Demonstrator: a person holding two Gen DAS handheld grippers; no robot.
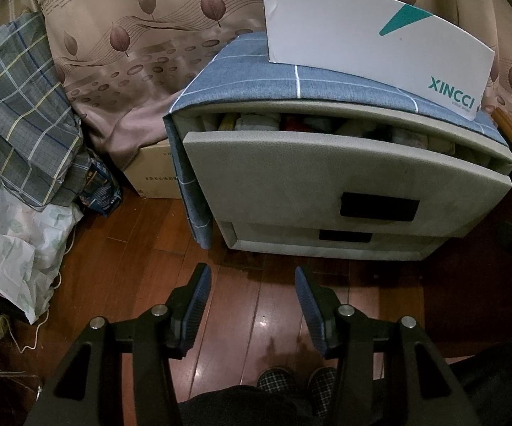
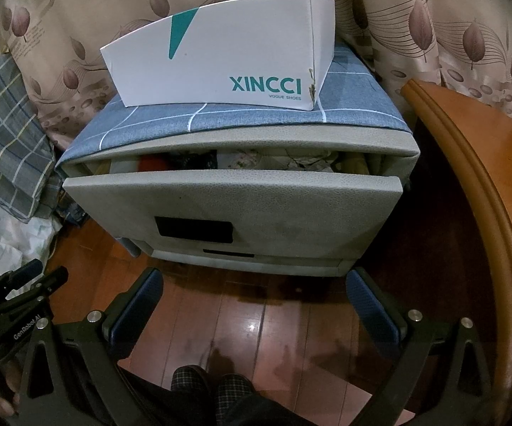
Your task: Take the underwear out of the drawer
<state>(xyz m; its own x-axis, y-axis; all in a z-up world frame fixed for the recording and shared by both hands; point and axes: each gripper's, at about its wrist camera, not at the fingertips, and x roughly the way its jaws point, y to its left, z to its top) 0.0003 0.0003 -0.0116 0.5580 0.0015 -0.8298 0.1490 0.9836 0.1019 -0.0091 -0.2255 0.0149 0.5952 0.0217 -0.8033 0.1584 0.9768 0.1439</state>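
Top drawer (image 1: 344, 174) ajar, long axis left-right, clothes (image 1: 327, 127) inside; left claw (image 1: 253, 277), right claw (image 2: 254, 278) both apart, empty

Glossy reddish wood floor (image 1: 248, 323) gleams right under the fingers, catching lamp glare. Ahead of the fingertips, the drawer (image 2: 234, 206) front looks matt grey and pebbly, leather-like, topped by a woven blue cloth (image 2: 220, 119). On it sits a smooth white cardboard box (image 2: 216, 60), with soft crumpled fabrics (image 1: 344, 129) inside the drawer.
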